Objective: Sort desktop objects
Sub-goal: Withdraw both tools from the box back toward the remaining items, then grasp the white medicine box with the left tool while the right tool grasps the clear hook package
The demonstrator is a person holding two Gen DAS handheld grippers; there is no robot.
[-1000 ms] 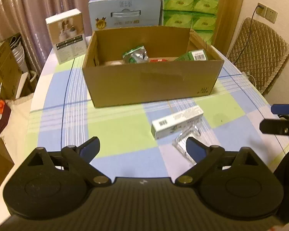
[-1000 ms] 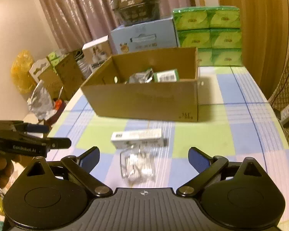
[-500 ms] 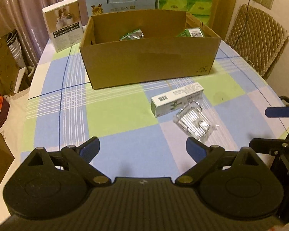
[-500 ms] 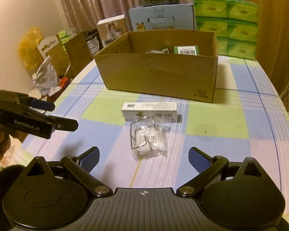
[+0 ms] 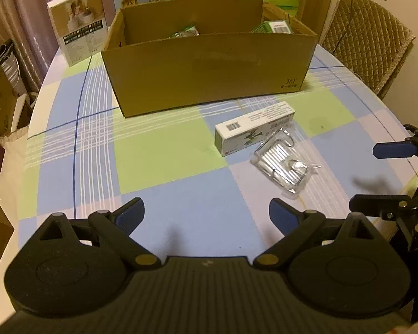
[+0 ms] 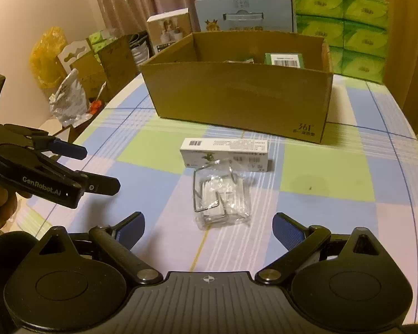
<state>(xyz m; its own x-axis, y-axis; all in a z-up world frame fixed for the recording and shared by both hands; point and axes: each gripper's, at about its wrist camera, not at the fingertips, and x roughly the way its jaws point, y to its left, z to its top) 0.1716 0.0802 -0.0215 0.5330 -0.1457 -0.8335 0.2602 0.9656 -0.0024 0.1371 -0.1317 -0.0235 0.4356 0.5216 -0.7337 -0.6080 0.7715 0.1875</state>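
Observation:
A long white carton (image 5: 254, 127) (image 6: 225, 153) lies on the checked tablecloth just in front of an open cardboard box (image 5: 209, 64) (image 6: 237, 105). Touching the carton's near side is a clear plastic packet (image 5: 285, 165) (image 6: 222, 197) with a wire frame and white pieces inside. My right gripper (image 6: 209, 229) is open, low over the cloth, directly before the packet. My left gripper (image 5: 204, 217) is open too, with nothing between its fingers, left of both items. Each gripper shows in the other's view: right gripper (image 5: 387, 178), left gripper (image 6: 97, 167). Inside the box, a green carton (image 6: 283, 59) and a foil pack (image 5: 185, 32) show.
Behind the box stand a white product box (image 5: 79, 25), a pale blue case (image 6: 245, 15) and stacked green tissue packs (image 6: 342, 27). A quilted chair (image 5: 367, 41) is at the right. Bags and cartons (image 6: 78, 78) crowd the floor at the table's left edge.
Both grippers have pulled back from the cardboard box and tilted down toward the tabletop. The carton and packet now sit further up in view. Neither item has moved, and both grippers stay open.

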